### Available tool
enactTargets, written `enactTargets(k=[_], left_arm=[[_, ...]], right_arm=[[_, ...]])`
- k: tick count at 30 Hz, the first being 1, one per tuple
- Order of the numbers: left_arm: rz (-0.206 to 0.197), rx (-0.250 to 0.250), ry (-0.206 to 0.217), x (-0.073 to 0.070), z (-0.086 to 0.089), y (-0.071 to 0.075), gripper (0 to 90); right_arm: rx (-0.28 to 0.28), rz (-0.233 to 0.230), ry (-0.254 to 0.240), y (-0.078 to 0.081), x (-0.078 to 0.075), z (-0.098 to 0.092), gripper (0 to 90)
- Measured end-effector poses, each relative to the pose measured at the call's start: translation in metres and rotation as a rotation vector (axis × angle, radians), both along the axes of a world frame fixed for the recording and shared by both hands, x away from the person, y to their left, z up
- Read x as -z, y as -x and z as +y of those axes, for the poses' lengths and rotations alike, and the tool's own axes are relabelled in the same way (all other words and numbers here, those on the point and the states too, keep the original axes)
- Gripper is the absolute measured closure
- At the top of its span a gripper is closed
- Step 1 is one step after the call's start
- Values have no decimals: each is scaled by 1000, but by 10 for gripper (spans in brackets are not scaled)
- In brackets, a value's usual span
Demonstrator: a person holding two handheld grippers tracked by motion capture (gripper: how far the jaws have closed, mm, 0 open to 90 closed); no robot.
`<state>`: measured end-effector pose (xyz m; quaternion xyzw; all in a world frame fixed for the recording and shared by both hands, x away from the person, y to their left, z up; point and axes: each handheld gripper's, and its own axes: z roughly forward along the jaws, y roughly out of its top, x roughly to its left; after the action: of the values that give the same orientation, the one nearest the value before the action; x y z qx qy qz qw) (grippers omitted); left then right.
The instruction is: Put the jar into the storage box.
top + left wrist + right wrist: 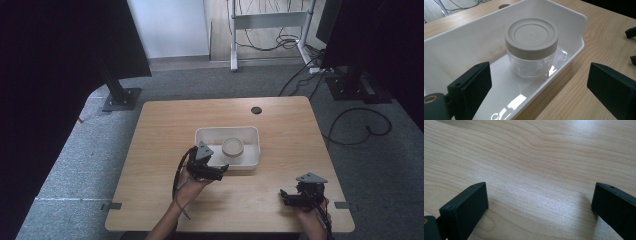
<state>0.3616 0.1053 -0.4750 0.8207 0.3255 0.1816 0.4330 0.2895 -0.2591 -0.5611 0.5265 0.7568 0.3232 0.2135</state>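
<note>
While your left claw [223, 168] hangs spread wide just short of the white tub [574, 22], gripping nothing, one jaw sits over the tub's floor and the other outside its near wall, so the rim runs between them. The jar [531, 47] stands upright inside, capped by a beige lid [531, 33], in the half of the tub nearer the surface's right edge, close to that end wall yet apart from it. The likely trouble is that near wall: push straight ahead and the outer jaw would, I judge, catch the rim and shove the tub toward the far edge, or tip it. Come in too low and you could strike the jar's clear side and topple it; the glossy plastic may also slip under a shallow grip. Lift above the rim first, then descend around the lid. Room is generous: bare wood lies all round the tub, and the cable hole [256, 110] near the far edge is well apart. Your right claw [285, 196] rests released by the near right corner, jaws on the surface [544, 170], out of the way.
</note>
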Motion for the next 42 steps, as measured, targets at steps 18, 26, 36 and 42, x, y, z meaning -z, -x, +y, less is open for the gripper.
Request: enactTargets(k=[18, 26, 36, 42], left_arm=[[-12, -15, 4, 1, 23, 12, 54], [-13, -12, 13, 5, 32, 16, 54], [-17, -26, 15, 9, 43, 21, 55], [-19, -34, 20, 13, 52, 26, 54]], right_arm=[[0, 0, 0, 0, 0, 0, 4], [0, 0, 0, 0, 0, 0, 4], [0, 0, 0, 0, 0, 0, 4], [0, 0, 0, 0, 0, 0, 4]])
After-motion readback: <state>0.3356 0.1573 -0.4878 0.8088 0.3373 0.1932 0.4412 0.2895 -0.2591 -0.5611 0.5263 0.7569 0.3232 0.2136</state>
